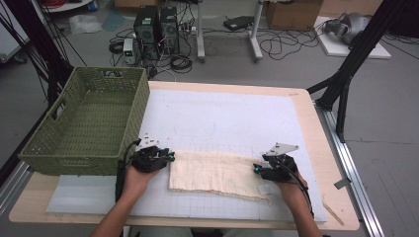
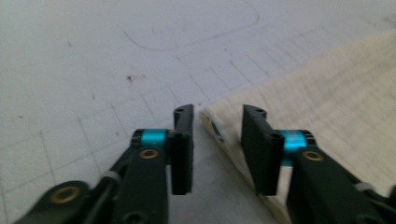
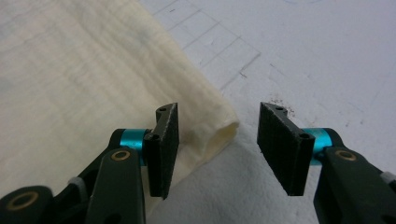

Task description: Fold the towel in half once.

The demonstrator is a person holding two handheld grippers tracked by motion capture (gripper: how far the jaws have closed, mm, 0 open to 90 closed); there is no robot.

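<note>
A cream cloth (image 1: 217, 173), folded into a long strip, lies on the white gridded mat (image 1: 222, 118) near the table's front. My left gripper (image 1: 170, 157) is at the strip's left end; its jaws stand open astride the cloth's corner (image 2: 212, 122). At the right end, my right gripper (image 1: 257, 169) is open too, with the folded edge (image 3: 222, 133) lying between its jaws. Neither pair of jaws presses the cloth (image 3: 84, 70).
A green woven basket (image 1: 89, 123) stands at the table's left, close beside my left hand. Past the mat, the wooden table edge (image 1: 316, 138) runs along the right. Black tripod legs (image 1: 346, 74) and cables stand on the floor beyond.
</note>
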